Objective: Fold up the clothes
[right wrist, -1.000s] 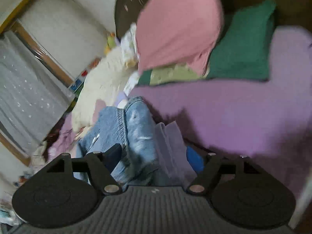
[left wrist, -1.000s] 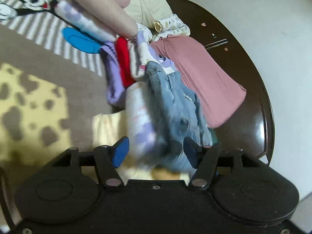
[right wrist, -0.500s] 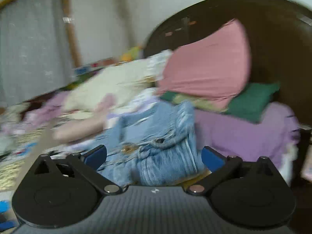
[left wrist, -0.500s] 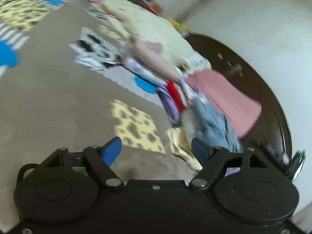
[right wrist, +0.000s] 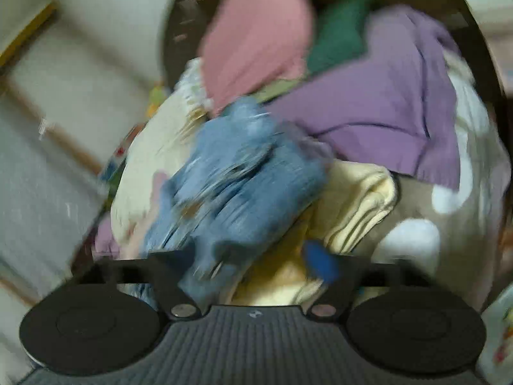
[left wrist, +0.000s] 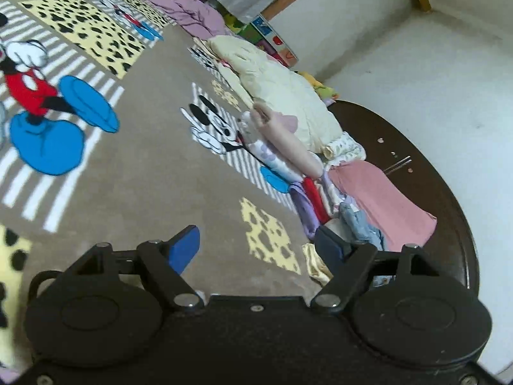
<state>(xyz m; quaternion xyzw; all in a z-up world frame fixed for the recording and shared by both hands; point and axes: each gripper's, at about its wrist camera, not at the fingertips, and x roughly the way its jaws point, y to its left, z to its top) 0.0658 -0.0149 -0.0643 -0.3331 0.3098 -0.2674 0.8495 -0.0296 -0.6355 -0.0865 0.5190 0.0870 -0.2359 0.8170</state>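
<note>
A crumpled pair of blue jeans (right wrist: 243,173) lies on a heap of clothes, with a folded pale yellow cloth (right wrist: 352,199) beside it. My right gripper (right wrist: 250,256) reaches under the jeans and its jaws are closing. Denim covers the left finger. The blue right pad (right wrist: 320,261) stands clear of the denim, over the yellow cloth; this view is blurred. My left gripper (left wrist: 255,235) hangs open over the carpet (left wrist: 160,176), with nothing between its fingers. In the left wrist view the jeans (left wrist: 362,227) sit just beyond its right finger.
A pink garment (left wrist: 381,192) drapes over a dark round table (left wrist: 449,192). Purple (right wrist: 384,106) and green (right wrist: 340,35) clothes lie behind the jeans. A person's bare limb (left wrist: 285,141) rests on the pile by a cream quilt (left wrist: 282,86). A white wall stands to the right.
My left gripper has swung off the pile to the left, over the carpet, its jaws wider. My right gripper has rolled, opened wide and begun narrowing at the jeans.
</note>
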